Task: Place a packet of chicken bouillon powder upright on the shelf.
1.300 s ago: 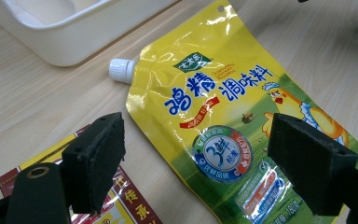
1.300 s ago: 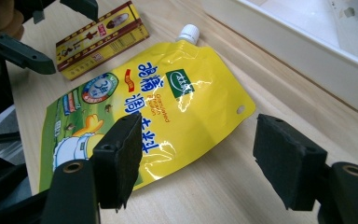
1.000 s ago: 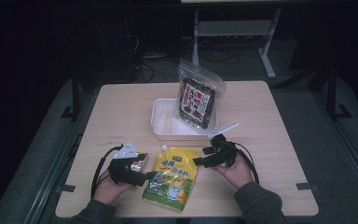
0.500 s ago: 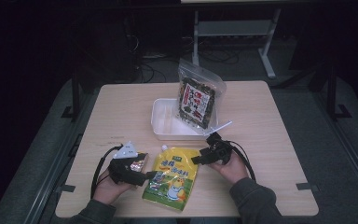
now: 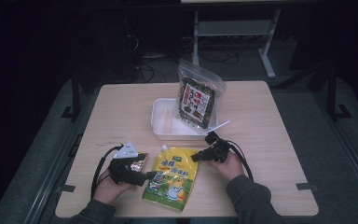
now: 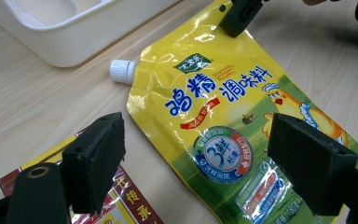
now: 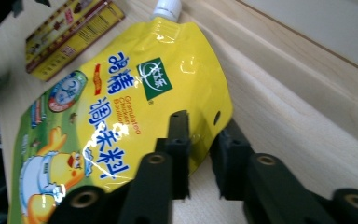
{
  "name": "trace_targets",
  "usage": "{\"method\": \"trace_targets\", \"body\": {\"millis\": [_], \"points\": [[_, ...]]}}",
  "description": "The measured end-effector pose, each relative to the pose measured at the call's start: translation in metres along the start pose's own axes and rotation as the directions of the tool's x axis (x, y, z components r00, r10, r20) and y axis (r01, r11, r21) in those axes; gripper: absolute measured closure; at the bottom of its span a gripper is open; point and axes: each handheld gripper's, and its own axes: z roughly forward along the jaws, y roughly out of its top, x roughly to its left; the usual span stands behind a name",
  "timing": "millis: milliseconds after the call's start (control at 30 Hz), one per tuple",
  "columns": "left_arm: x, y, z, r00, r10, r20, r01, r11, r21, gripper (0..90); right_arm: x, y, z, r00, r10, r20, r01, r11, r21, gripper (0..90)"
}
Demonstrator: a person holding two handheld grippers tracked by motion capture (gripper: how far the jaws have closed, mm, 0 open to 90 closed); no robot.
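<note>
At the lower left of the high view the left gripper [image 5: 150, 176] lies low on the desk [image 5: 270, 121] with its jaws spread wide. In the left gripper view they frame the near part of the yellow pouch [image 6: 233, 116] without pressing it, and one pad hangs over a red and yellow packet [image 6: 116, 205] at the bottom left. A good move here would be to slide both pads onto the pouch's side seam alone, clear of that packet, before closing.

The pouch lies flat at the lower middle of the high view, its white cap [image 5: 164, 148] pointing toward the white tray [image 5: 161, 122] above it. A seaweed bag [image 5: 196, 100] leans in the tray's right half, so any lift should rise enough to clear the rim.

To the right, the right gripper [image 5: 195, 158] has just been closing; in the right gripper view its jaws pinch the pouch's upper corner [image 7: 200, 140], the film bulging between the pads. The bite looks shallow and near the edge, so I would judge it wise to lift slowly and keep the pouch level, since slick film with loose contents could sag and slip out of one corner hold.
</note>
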Motion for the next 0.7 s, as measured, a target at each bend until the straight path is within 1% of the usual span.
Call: {"method": "trace_targets", "body": {"millis": [33, 67, 100, 167, 333, 600, 633, 700], "points": [[0.000, 0.000, 0.000, 1.0000, 0.000, 0.000, 0.000, 1.0000, 0.000, 18.4, 0.000, 0.000, -0.001, 1.0000, 0.000, -0.006, 0.000, 1.000, -0.001, 83.7], [0.000, 0.000, 0.000, 1.0000, 0.000, 0.000, 0.000, 1.0000, 0.000, 18.4, 0.000, 0.000, -0.001, 0.9999, -0.001, -0.011, 0.001, 1.000, -0.001, 86.4], [0.000, 0.000, 0.000, 1.0000, -0.001, 0.000, 0.001, 1.0000, 0.001, 18.4, 0.000, 0.000, -0.001, 0.9999, -0.001, -0.011, 0.001, 1.000, -0.001, 86.4], [0.000, 0.000, 0.001, 1.0000, -0.003, 0.000, 0.003, 1.0000, 0.000, 18.4, 0.001, 0.000, -0.002, 0.9997, -0.006, -0.025, 0.006, 1.000, -0.004, 88.9], [0.000, -0.001, 0.002, 1.0000, -0.006, 0.003, 0.006, 1.0000, 0.005, 18.4, 0.003, 0.000, -0.006, 0.9995, -0.017, -0.027, 0.017, 1.000, -0.009, 89.3], [0.001, -0.001, 0.004, 1.0000, -0.003, 0.008, 0.003, 0.9999, 0.012, 18.4, 0.011, 0.001, -0.017, 0.9988, -0.035, -0.034, 0.034, 0.999, -0.041, 89.3], [0.001, -0.001, 0.005, 1.0000, -0.003, 0.008, 0.003, 0.9999, 0.013, 18.5, 0.014, 0.001, -0.021, 0.9984, -0.046, -0.034, 0.044, 0.998, -0.048, 89.3], [0.001, -0.002, 0.005, 0.9999, -0.004, 0.010, 0.003, 0.9999, 0.016, 18.5, 0.015, 0.002, -0.022, 0.9983, -0.046, -0.035, 0.044, 0.998, -0.050, 89.3]]}}
